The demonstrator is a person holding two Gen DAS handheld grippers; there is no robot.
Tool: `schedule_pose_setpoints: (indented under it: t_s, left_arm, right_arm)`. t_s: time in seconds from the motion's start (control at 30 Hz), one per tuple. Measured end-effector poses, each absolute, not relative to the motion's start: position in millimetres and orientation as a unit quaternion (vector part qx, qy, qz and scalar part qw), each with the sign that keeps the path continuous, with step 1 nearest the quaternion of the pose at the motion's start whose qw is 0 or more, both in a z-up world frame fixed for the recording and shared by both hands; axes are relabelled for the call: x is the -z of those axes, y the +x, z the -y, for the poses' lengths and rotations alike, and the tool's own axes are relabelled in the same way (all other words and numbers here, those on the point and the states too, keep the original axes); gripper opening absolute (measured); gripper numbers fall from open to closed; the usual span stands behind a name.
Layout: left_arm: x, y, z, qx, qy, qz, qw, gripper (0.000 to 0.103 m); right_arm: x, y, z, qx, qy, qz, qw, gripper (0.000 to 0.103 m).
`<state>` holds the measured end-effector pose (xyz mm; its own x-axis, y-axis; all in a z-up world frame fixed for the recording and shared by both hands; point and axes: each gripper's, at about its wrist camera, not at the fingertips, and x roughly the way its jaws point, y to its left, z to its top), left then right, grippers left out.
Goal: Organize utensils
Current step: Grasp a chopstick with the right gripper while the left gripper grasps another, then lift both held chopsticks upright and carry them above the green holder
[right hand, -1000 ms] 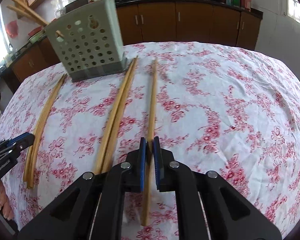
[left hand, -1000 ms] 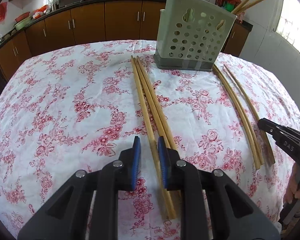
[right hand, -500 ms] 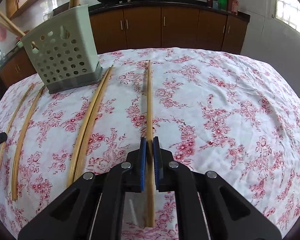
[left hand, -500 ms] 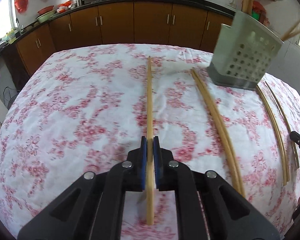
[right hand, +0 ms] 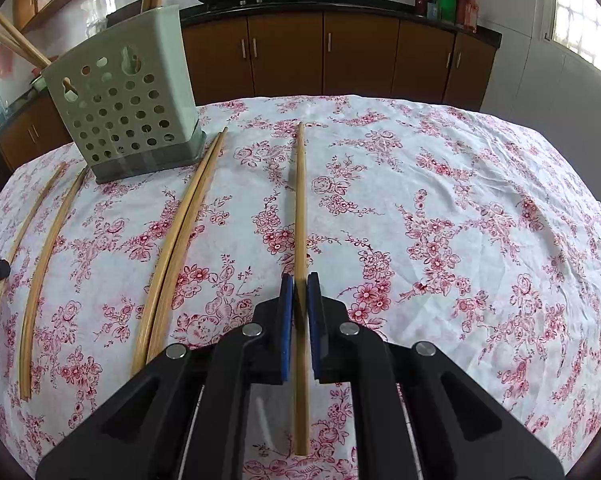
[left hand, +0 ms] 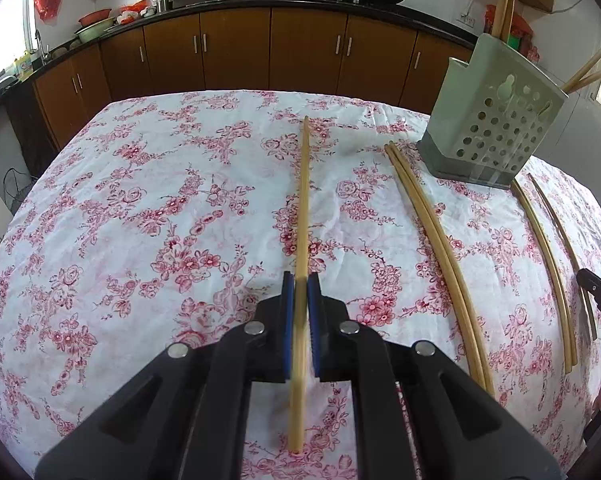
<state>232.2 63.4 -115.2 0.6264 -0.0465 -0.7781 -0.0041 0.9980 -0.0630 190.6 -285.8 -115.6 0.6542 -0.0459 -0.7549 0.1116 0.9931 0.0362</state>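
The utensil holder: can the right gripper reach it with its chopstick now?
Probably yes. The right gripper is shut on a chopstick; the utensil holder stands ahead to its left, and only a pair of chopsticks lies flat on the cloth between.

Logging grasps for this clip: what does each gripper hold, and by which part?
Each holds one chopstick near its near end: the left gripper its chopstick, the right gripper its chopstick, a short tail behind the pads.
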Motion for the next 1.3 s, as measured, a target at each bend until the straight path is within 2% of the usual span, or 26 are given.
schedule_pose_setpoints:
  t_s: [0.3,0.5,1.3]
  left_arm:
    - [114.5,229.7,-65.8,0.016,-0.041,-0.431,0.901,0.010]
    - [114.6,230.3,-65.8,0.016,-0.042,-0.431,0.901,0.010]
    - [115.5,230.1,-65.8,0.015,-0.043,-0.431,0.901,0.010]
  right_arm:
    - [115.3,190.6,285.4,0.044,0.040,-0.413,0.909,0.009]
    - [115.7,190.6,287.8,0.048,0.048,-0.413,0.908,0.015]
    - [115.4,190.7,289.5,0.048,0.050,-0.413,0.908,0.015]
